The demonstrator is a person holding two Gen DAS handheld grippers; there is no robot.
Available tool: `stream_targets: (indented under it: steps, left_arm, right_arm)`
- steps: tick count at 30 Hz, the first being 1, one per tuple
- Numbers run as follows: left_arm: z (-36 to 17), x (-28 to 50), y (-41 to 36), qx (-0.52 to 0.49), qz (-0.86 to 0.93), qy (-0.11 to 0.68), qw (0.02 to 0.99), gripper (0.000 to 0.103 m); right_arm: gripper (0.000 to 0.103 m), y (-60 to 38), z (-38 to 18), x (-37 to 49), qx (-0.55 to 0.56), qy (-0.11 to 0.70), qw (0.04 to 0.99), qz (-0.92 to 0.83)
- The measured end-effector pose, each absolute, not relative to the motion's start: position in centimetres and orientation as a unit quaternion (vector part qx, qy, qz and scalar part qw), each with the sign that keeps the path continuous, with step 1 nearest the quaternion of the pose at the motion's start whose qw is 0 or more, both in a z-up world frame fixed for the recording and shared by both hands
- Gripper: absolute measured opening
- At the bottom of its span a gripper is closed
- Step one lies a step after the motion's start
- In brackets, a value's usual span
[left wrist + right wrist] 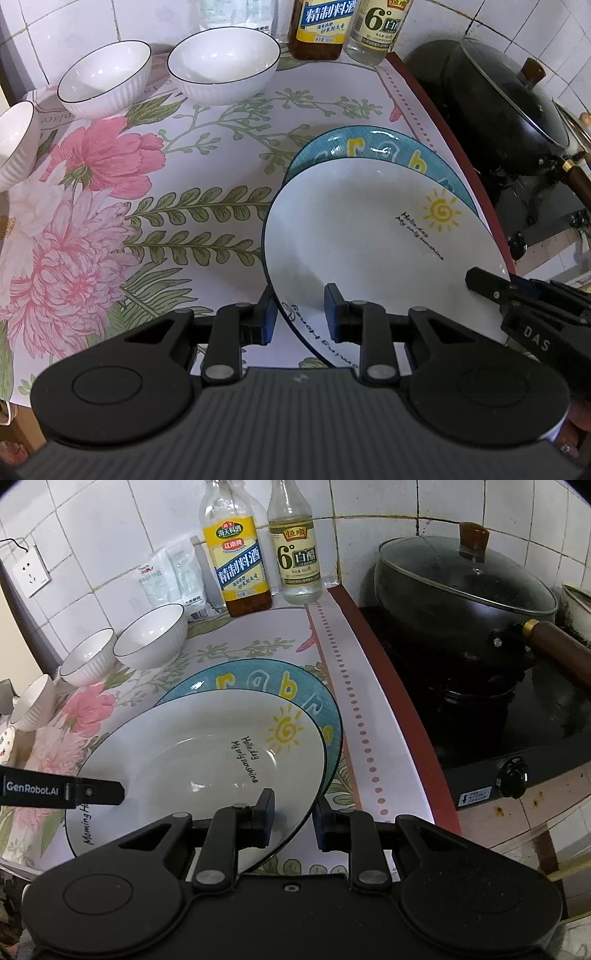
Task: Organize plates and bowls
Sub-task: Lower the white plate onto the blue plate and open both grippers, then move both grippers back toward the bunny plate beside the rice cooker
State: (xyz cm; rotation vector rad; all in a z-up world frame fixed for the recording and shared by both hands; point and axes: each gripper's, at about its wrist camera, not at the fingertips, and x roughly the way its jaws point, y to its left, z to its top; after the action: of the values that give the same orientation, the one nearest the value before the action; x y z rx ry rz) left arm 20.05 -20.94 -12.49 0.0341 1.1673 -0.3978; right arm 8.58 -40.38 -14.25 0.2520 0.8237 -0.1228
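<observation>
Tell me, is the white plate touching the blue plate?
Touching: in the right wrist view the white plate lies on the blue plate, overlapping it with no gap.

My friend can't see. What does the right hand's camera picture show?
The right gripper pinches the near rim of a white sun plate that overlaps a blue plate on a flowery counter. The left gripper holds the plate's other side. Behind are three white bowls, two bottles and a lidded black wok.
</observation>
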Motion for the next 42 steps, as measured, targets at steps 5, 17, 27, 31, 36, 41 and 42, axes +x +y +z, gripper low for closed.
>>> stream_targets:
  steps: [5, 17, 27, 31, 36, 41, 42]
  left_arm:
    - [-12.4, 20.2, -21.1, 0.007, -0.186, 0.567, 0.802, 0.022]
    - [-12.9, 20.5, -22.2, -0.005, -0.16, 0.576, 0.802, 0.021]
    - [-13.0, 20.0, -23.1, 0.012, -0.135, 0.559, 0.818, 0.028]
    - [-12.3, 19.8, -22.5, 0.019, -0.14, 0.562, 0.815, 0.031]
    - [-10.8, 18.8, -21.0, 0.011, -0.16, 0.555, 0.816, 0.031]
    - [-9.1, 17.7, -19.5, 0.021, -0.175, 0.553, 0.814, 0.031]
    - [-8.7, 17.4, -19.2, 0.024, -0.176, 0.553, 0.814, 0.032]
  right_arm:
    - [0.027, -40.4, -14.5, 9.0, 0.107, 0.393, 0.91, -0.075]
    - [0.029, -39.9, -15.3, 10.9, -0.002, 0.377, 0.923, -0.077]
    - [0.031, -38.8, -16.5, 11.3, -0.06, 0.326, 0.938, -0.099]
    - [0.031, -38.9, -16.0, 11.0, -0.037, 0.323, 0.94, -0.103]
    - [0.031, -39.1, -14.4, 9.9, 0.016, 0.337, 0.936, -0.1]
    - [0.039, -37.3, -12.1, 8.1, 0.049, 0.364, 0.927, -0.08]
    - [0.045, -36.9, -11.6, 7.8, 0.05, 0.363, 0.927, -0.077]
